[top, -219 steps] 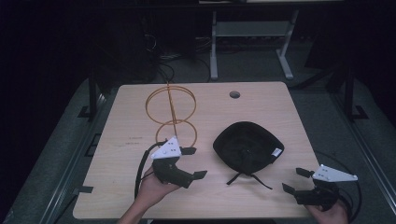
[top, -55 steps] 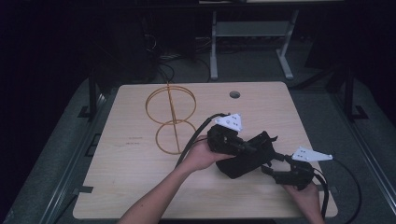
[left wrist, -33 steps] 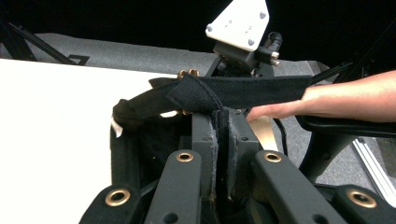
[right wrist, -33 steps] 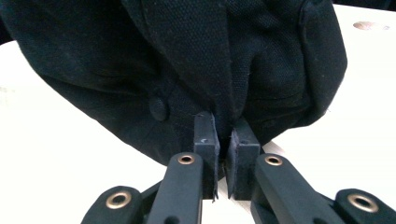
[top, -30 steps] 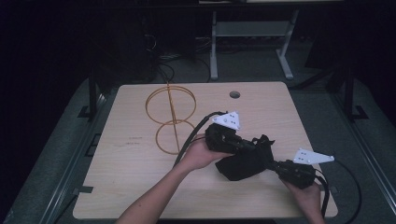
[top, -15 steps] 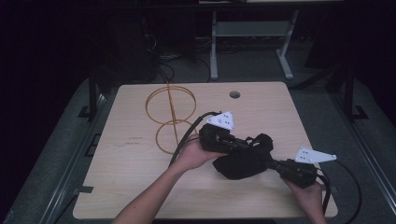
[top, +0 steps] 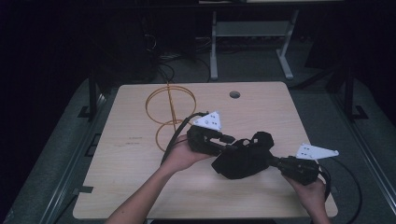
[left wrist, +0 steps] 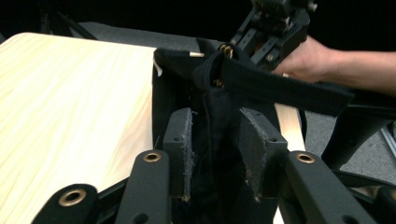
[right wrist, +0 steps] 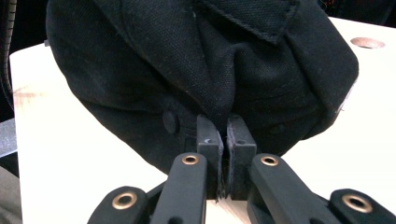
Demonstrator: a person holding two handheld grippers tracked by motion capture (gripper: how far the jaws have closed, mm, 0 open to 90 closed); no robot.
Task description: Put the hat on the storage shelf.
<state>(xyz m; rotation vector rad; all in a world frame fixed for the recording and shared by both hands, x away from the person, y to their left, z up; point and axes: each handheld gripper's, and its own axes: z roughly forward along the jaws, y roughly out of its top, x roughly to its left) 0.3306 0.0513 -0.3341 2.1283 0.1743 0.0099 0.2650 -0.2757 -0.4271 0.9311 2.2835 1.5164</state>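
Black fabric cap (top: 243,158), crumpled and folded, sits on the table (top: 140,186) to the right of and nearer the person than the gold wire stand (top: 169,114), held between both grippers. Right gripper (right wrist: 226,135) is clamped tight on a fold of cap fabric at the cap's near-right side. Left gripper (left wrist: 215,140), at the cap's left, btwn cap and stand, has jaws that have just been opening; fabric hangs btwn the spread pads (left wrist: 183,140), no longer pinched.

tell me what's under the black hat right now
The wooden table shows bare around the black hat and under its lifted edge in the right gripper view. Whatever lies beneath its middle is covered.
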